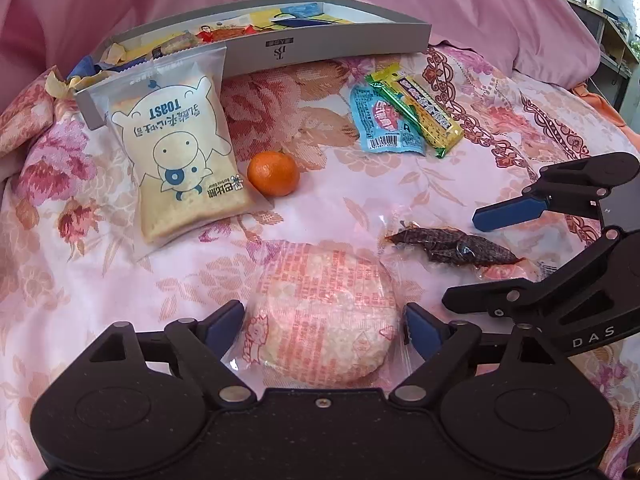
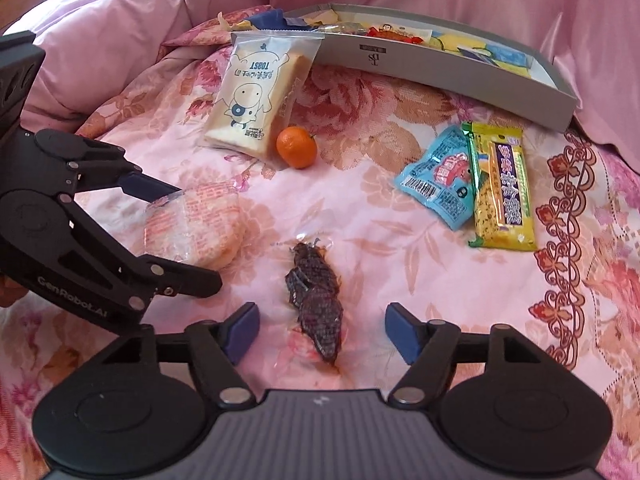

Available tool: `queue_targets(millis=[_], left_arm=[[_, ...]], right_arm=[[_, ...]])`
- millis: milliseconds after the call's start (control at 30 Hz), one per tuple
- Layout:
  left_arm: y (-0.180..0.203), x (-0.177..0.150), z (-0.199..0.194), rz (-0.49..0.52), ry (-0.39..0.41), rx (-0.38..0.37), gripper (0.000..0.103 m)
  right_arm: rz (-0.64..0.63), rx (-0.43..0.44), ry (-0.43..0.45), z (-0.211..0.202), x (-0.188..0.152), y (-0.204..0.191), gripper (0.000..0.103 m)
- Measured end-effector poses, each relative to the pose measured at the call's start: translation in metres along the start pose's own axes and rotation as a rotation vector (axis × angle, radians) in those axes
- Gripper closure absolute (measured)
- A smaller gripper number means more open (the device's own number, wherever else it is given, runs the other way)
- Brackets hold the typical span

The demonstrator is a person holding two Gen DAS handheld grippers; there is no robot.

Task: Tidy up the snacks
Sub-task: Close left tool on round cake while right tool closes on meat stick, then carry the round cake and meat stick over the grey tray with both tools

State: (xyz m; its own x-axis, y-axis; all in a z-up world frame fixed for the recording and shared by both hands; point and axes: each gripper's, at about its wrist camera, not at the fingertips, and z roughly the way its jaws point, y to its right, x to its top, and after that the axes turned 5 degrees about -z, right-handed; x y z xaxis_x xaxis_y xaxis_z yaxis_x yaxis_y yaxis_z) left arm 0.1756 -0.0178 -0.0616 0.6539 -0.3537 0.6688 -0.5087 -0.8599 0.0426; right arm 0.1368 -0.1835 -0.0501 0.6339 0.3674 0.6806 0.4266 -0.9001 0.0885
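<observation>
A round rice cake [image 1: 324, 312] in a clear wrapper with red print lies on the floral bedcover between the fingers of my left gripper [image 1: 324, 326]. The pads stand just off its sides, so this gripper is open. To its right a dark dried-meat packet [image 2: 316, 300] lies between the fingers of my right gripper [image 2: 322, 332], which is open with a gap on each side. In the right wrist view the left gripper [image 2: 200, 238] straddles the rice cake [image 2: 208, 220]. The left wrist view shows the right gripper [image 1: 460, 258] over the meat packet [image 1: 452, 246].
A grey box [image 1: 320, 46] with several snacks inside stands at the back. A toast packet [image 1: 176, 152] leans on its front left corner, with a mandarin [image 1: 273, 173] beside it. A blue packet [image 1: 380, 120] and a yellow-green bar [image 1: 420, 108] lie to the right. A pink quilt is heaped behind.
</observation>
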Motion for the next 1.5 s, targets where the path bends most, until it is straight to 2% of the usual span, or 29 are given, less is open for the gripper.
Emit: queue_targets(millis=[133, 300, 467, 600, 800, 933, 1100, 1500], left_arm=[[0.000, 0.001, 0.001, 0.006, -0.002, -0.002, 0.016], [-0.003, 0.003, 0.001, -0.011, -0.006, -0.007, 0.023], [0.000, 0.002, -0.001, -0.009, -0.016, 0.006, 0.027], [0.007, 0.002, -0.003, -0.036, -0.039, 0.041, 0.028], [0.009, -0.005, -0.012, -0.133, -0.046, 0.083, 0.028], [0.013, -0.011, -0.022, -0.189, -0.012, 0.116, 0.028], [0.014, -0.015, -0.033, -0.259, 0.018, 0.108, 0.028], [0.032, -0.018, -0.050, -0.250, 0.090, 0.121, 0.028]], right_arm=[[0.016, 0.004, 0.009, 0.001, -0.002, 0.001, 0.028], [0.033, 0.001, 0.013, 0.003, -0.001, 0.000, 0.030], [0.047, 0.019, 0.011, 0.002, 0.001, -0.003, 0.044], [0.038, 0.014, 0.002, 0.001, 0.001, -0.008, 0.050], [0.029, -0.018, -0.010, -0.003, 0.000, -0.013, 0.051], [-0.009, -0.056, 0.002, -0.010, -0.004, -0.021, 0.050], [-0.102, -0.108, 0.026, -0.020, -0.011, -0.032, 0.050], [-0.336, -0.255, 0.079, -0.033, -0.022, -0.057, 0.051]])
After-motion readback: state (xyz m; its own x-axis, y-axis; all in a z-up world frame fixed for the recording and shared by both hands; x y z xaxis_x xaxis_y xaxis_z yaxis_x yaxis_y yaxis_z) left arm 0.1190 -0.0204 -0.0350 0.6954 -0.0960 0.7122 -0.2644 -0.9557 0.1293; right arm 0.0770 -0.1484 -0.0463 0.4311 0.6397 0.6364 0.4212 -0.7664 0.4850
